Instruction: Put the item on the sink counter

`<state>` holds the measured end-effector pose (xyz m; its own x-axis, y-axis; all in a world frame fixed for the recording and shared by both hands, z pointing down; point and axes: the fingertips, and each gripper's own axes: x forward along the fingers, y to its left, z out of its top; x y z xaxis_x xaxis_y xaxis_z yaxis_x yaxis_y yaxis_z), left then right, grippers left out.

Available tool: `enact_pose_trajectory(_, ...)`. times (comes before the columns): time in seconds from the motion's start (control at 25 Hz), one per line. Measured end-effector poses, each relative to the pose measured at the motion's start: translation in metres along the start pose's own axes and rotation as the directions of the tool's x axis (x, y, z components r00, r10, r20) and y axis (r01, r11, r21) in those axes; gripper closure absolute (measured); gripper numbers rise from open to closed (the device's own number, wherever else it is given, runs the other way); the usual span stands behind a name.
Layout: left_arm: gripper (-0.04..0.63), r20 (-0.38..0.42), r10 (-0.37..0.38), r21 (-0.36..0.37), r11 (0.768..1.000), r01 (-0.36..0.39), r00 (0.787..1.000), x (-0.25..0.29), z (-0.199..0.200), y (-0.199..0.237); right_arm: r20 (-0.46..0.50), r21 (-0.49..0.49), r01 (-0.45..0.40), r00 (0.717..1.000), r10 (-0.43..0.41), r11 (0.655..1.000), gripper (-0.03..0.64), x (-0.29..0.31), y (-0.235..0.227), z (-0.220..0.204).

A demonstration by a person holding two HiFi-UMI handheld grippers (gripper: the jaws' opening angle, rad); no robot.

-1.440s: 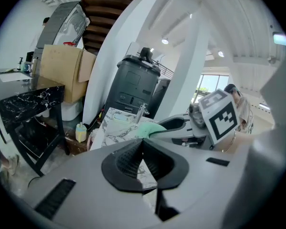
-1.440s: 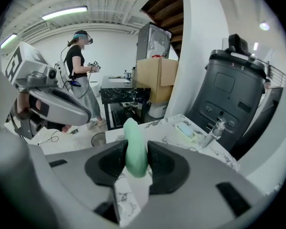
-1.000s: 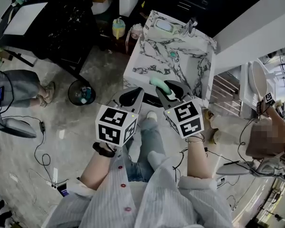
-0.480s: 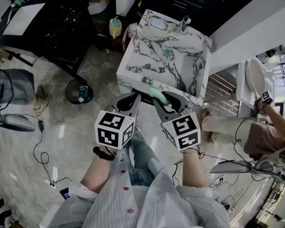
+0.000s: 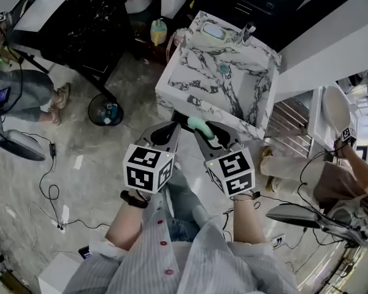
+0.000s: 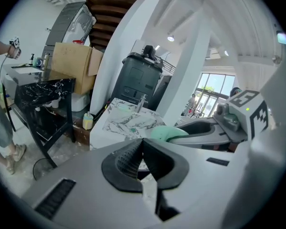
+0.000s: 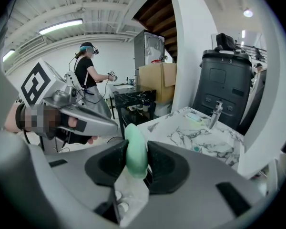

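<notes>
My right gripper (image 5: 203,130) is shut on a pale green soap-like item (image 5: 202,125), which stands on edge between the pads (image 7: 136,151). The item hangs in the air just short of the near edge of the marbled sink counter (image 5: 178,97). The sink counter (image 7: 181,128) carries a faucet (image 5: 248,30) at its far side and a green drain plug (image 5: 222,69) in the basin. My left gripper (image 5: 172,130) is shut with nothing in it (image 6: 142,160), level with the right one and to its left.
A soap dish (image 5: 213,32) sits at the counter's far edge. A black table (image 5: 80,23) and a round bin (image 5: 105,113) stand left of the sink. Bottles (image 5: 158,30) stand on the floor behind it. People stand at the left and right edges; cables lie on the floor.
Both grippers have moved forward toward the sink counter, with the green item still held in the right one. The counter's near edge is now closer to the jaws.
</notes>
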<state>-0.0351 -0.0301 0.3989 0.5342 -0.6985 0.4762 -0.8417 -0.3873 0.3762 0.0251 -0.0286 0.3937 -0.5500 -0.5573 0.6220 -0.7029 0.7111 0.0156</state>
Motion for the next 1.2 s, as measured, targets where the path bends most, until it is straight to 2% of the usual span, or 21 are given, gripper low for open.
enact_pose_trajectory(0.32, 0.580, -0.015, 0.032, -0.017, 0.999, -0.033, 0.999, -0.010, -0.030, 0.018, -0.016, -0.014, -0.025, 1.000, 0.025, 1.000, 0.482, 0.019, 0.018, -0.017)
enact_pose_trajectory(0.68, 0.580, -0.058, -0.011, -0.016, 1.000, 0.010, 0.998, 0.002, -0.074, 0.047, -0.049, 0.029, 0.042, 0.998, -0.041, 0.999, 0.483, 0.055, 0.027, -0.052)
enact_pose_trajectory(0.88, 0.580, -0.071, -0.026, -0.005, 1.000, 0.026, 0.997, 0.012, -0.107, 0.059, -0.063, 0.067, 0.068, 0.996, -0.064, 0.995, 0.483, 0.077, 0.028, -0.090)
enact_pose_trajectory(1.2, 0.580, -0.084, -0.015, -0.030, 0.999, 0.012, 0.996, 0.038, -0.167, 0.082, -0.090, 0.080, 0.075, 0.994, -0.068, 0.994, 0.483, 0.118, 0.023, -0.152)
